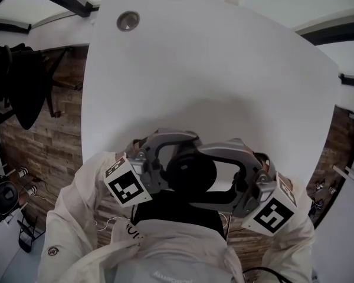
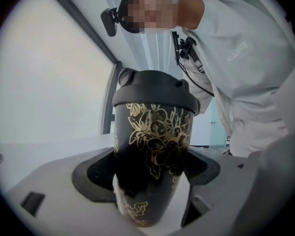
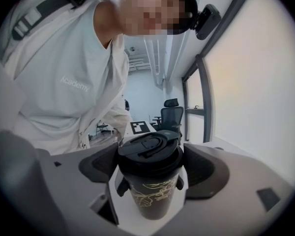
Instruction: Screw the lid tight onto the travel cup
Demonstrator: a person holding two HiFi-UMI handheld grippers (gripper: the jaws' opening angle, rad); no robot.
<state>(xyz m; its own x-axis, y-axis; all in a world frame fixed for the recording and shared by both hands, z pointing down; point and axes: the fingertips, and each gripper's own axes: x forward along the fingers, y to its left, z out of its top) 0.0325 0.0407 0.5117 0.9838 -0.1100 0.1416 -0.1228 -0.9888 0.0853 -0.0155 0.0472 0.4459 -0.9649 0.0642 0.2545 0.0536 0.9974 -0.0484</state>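
Jaws of the left gripper point(image 2: 150, 170) clamp the gold-patterned travel cup point(image 2: 152, 132); those of the right gripper point(image 3: 152, 167) grasp its lid point(image 3: 150, 150) — close before the person point(image 3: 73, 82). Beyond lies a white desk point(image 1: 224, 69) with a grommet hole point(image 1: 128, 20).

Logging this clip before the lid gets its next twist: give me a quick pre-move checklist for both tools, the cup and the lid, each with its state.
1. Left tool clamped on the body of the travel cup: ok.
2. Right tool clamped round the lid: ok.
3. Lid sitting level on the cup's rim: ok.
4. Lid screwed fully tight: cannot tell.
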